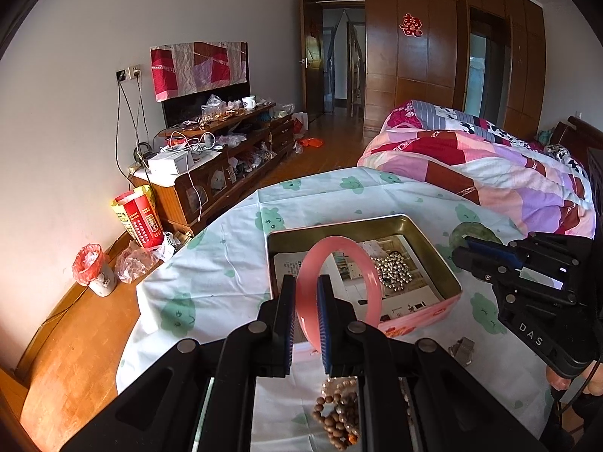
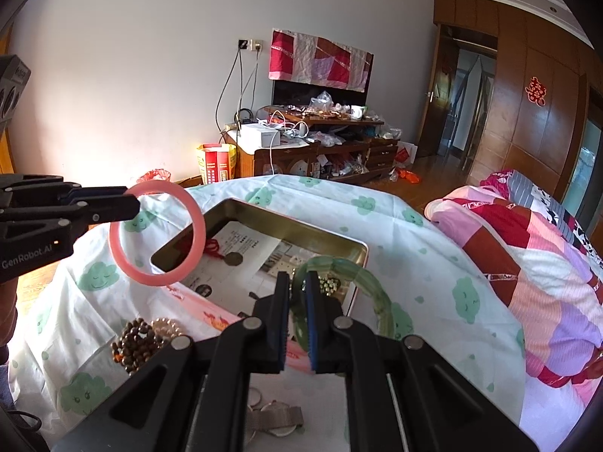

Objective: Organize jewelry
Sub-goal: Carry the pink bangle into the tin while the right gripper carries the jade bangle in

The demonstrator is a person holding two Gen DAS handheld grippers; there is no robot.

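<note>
Jaws: left gripper (image 1: 306, 293) clamps pink bangle (image 1: 341, 282), smooth, glossy | right gripper (image 2: 297, 293) clamps translucent green bangle (image 2: 377, 293) | tin (image 1: 448, 282) at 12 o'clock holds silver beads (image 1: 394, 269)

Left gripper (image 1: 306, 293) clamps pink bangle (image 1: 341, 290) above tin box (image 1: 433, 248) w/ silver bead chain (image 1: 394, 273); wooden bead bracelet (image 1: 337, 414) below.
</note>
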